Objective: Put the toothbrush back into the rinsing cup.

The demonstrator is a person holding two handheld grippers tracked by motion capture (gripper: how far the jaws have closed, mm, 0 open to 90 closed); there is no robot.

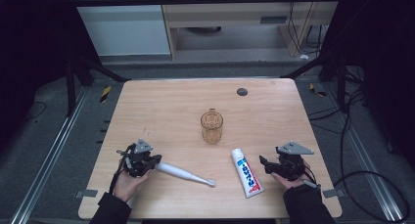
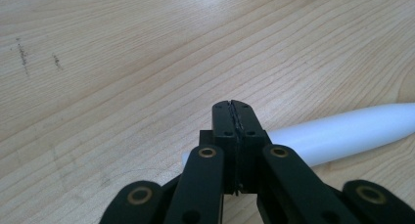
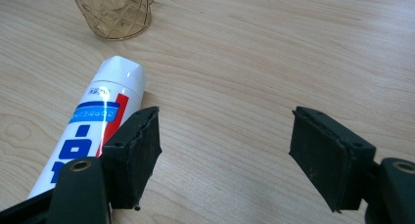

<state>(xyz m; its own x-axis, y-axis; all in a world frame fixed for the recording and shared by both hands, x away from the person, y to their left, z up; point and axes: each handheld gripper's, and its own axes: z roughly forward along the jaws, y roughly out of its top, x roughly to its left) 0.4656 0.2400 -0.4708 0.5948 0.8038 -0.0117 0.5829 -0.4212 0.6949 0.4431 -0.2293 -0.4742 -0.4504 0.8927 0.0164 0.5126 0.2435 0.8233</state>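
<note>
A white toothbrush handle (image 1: 183, 173) lies near the table's front left, pointing right. My left gripper (image 1: 155, 160) is at its thick end. In the left gripper view the left gripper (image 2: 233, 111) is shut, jaws pressed together with nothing between them, and the toothbrush (image 2: 342, 133) lies on the wood just beyond them. A white toothpaste tube (image 1: 246, 172) with blue and red print lies at the front right. My right gripper (image 1: 265, 164) is just to its right. In the right gripper view the right gripper (image 3: 227, 150) stands open, and the tube (image 3: 105, 106) lies beside its left jaw.
An amber patterned glass cup (image 1: 211, 126) stands upright in the middle of the wooden table (image 1: 161, 106); its base (image 3: 117, 11) shows beyond the tube. A small dark round spot (image 1: 242, 91) sits near the far edge. Black frame legs and cables flank the table.
</note>
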